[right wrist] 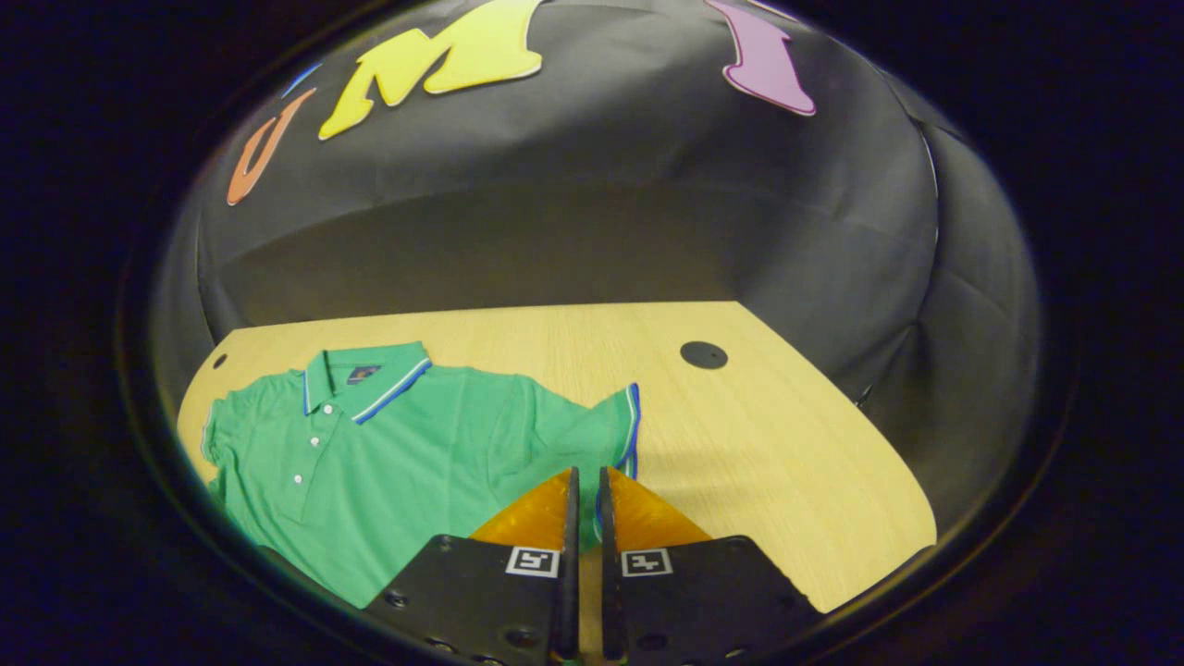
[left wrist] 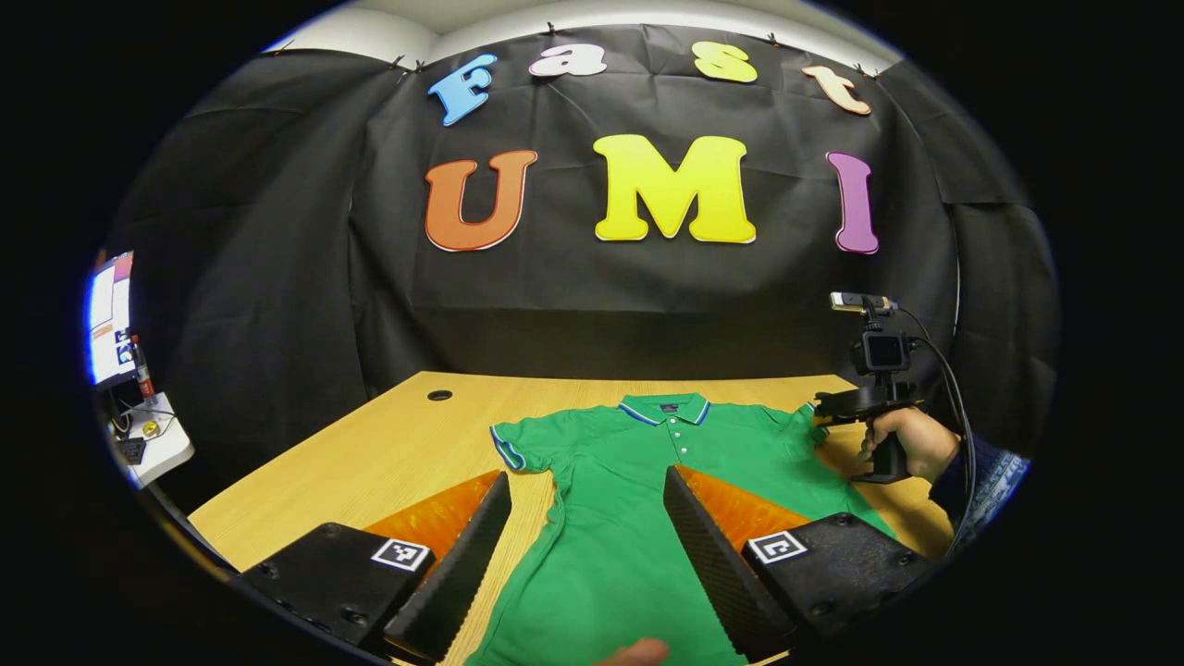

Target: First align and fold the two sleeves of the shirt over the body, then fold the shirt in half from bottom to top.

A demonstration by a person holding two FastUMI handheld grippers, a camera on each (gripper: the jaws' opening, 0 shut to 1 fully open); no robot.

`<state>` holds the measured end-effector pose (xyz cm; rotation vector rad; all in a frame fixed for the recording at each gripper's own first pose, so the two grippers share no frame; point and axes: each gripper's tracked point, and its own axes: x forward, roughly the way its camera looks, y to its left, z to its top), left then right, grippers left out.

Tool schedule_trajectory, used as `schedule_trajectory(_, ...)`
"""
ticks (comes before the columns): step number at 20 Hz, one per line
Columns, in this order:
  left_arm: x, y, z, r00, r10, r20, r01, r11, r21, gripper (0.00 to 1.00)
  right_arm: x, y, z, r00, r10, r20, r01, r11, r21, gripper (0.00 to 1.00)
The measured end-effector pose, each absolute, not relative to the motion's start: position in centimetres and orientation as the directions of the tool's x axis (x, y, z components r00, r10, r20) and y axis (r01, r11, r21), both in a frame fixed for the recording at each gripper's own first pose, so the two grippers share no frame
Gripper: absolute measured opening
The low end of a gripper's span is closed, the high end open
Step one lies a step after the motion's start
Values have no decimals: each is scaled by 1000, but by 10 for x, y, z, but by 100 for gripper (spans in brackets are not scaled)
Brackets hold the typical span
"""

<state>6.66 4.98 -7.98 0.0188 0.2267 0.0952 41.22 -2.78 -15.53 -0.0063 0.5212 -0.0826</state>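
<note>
The shirt is bright green with blue-and-white striped trim on its collar and sleeve cuffs and small white buttons, lying on a light yellowish wood-grain table that has dark round holes.
</note>
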Motion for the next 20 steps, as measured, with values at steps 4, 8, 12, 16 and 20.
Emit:
schedule_trajectory(4, 64, 58, -75, 970, 98, -222, -105, 994, -19, 100, 409, -22, -150, 869, -92, -486, 78, 996, -49, 6)
schedule_trajectory(8, 63, 66, -69, 973, 109, -204, -115, 993, -19, 100, 411, -41, -170, 835, -142, -531, 148, 989, -31, 54)
schedule_trajectory(12, 65, 65, -74, 970, 104, -219, -111, 994, -21, 100, 412, -51, -183, 809, -150, -568, 188, 982, 8, 84)
schedule_trajectory(16, 66, 60, -76, 970, 95, -222, -100, 995, -11, 100, 418, -43, -194, 813, -81, -576, 155, 985, 80, 78)
schedule_trajectory(20, 69, 59, -82, 967, 93, -235, -96, 995, -1, 100, 422, -28, -193, 824, -49, -564, 126, 987, 98, 10)
